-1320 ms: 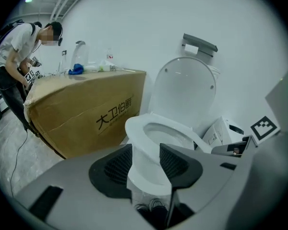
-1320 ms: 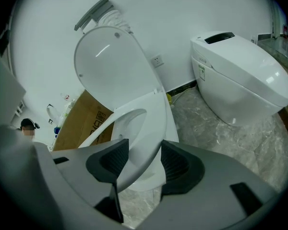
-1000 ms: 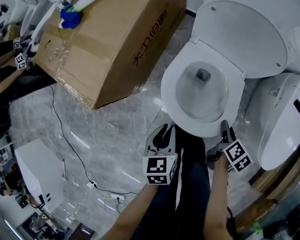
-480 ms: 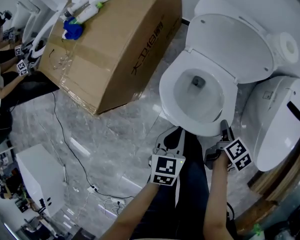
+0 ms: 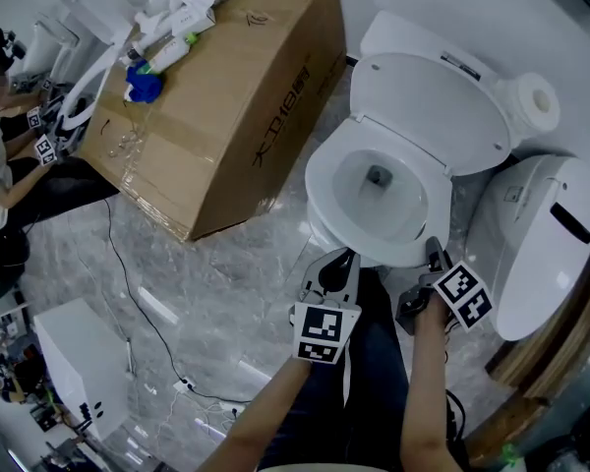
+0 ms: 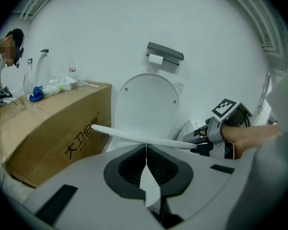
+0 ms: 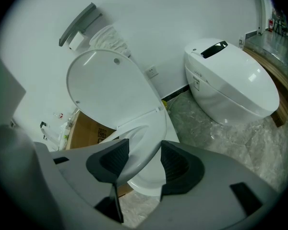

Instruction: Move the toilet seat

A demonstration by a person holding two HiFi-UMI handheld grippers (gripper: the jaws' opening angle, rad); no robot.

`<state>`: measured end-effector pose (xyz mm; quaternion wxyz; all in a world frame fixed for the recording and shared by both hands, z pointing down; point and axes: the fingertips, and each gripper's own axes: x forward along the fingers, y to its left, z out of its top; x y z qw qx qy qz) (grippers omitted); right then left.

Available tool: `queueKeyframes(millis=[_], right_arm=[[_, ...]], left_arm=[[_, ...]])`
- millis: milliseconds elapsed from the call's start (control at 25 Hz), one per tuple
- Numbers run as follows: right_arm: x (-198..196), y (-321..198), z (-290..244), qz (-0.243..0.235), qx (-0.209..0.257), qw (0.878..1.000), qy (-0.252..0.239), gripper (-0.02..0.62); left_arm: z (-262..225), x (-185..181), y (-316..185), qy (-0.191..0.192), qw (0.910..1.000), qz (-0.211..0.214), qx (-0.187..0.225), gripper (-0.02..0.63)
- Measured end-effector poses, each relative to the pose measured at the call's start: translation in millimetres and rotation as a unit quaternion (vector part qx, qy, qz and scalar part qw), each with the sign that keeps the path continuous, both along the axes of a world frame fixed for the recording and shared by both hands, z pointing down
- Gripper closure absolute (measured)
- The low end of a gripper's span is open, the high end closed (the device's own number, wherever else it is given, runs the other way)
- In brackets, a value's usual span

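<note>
A white toilet stands with its lid (image 5: 428,106) up against the tank. The toilet seat (image 5: 326,190) lies over the bowl. My right gripper (image 5: 433,251) is at the seat's front right rim, and in the right gripper view its jaws (image 7: 144,159) stand wide with the seat's edge (image 7: 146,143) pressed between the pads. My left gripper (image 5: 346,261) is just short of the bowl's front, jaws shut with nothing between them (image 6: 145,150). From the left gripper view the seat's front edge (image 6: 134,135) runs as a white band just beyond the jaws, and the right gripper (image 6: 201,145) grips its end.
A big cardboard box (image 5: 226,96) with bottles and a blue rag on top lies left of the toilet. A second white toilet (image 5: 541,244) stands close on the right. A black cable (image 5: 128,273) crosses the marble floor. A person (image 5: 0,165) sits at far left.
The left gripper's fingers have come together and it has shifted slightly toward the bowl's front. The right gripper stays at the seat's rim. The head view has tilted, showing more of the wall.
</note>
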<state>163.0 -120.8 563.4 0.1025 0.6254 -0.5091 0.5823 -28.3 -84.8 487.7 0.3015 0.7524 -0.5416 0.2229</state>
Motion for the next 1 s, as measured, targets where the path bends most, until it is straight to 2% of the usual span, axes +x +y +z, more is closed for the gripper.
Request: queueKeyframes(millis=[80,120,280,600,880,1000], right_arm=[[-1,-5,-4,-0.019,-0.009,1.000,-0.005,0.370],[-2,-7,-7,-0.028,-0.009,1.000,-0.009,0.346],[-3,-15,-24,-0.037,0.011,0.999,-0.011,0.327],[2,-23,-73,-0.090,0.076,0.990,0.071,0.327],[-2,-24,-90,-0.099,0.110,0.986,0.074,0.392],[-1,-22,-97,-0.094,0.116,0.985,0.087,0.494]], left_arm=[[-5,1,-5,-0.001,1.0000,-0.006,0.000,0.588],[-8,2,-9,-0.001,1.0000,-0.008,0.002,0.588],[-19,7,-24,-0.005,0.9998,-0.013,0.013,0.589],[-38,16,-49,-0.009,0.9990,-0.024,0.035,0.589],[-49,19,-65,0.002,0.9985,-0.025,0.049,0.589],[-53,22,-75,0.003,0.9982,-0.009,0.060,0.589]])
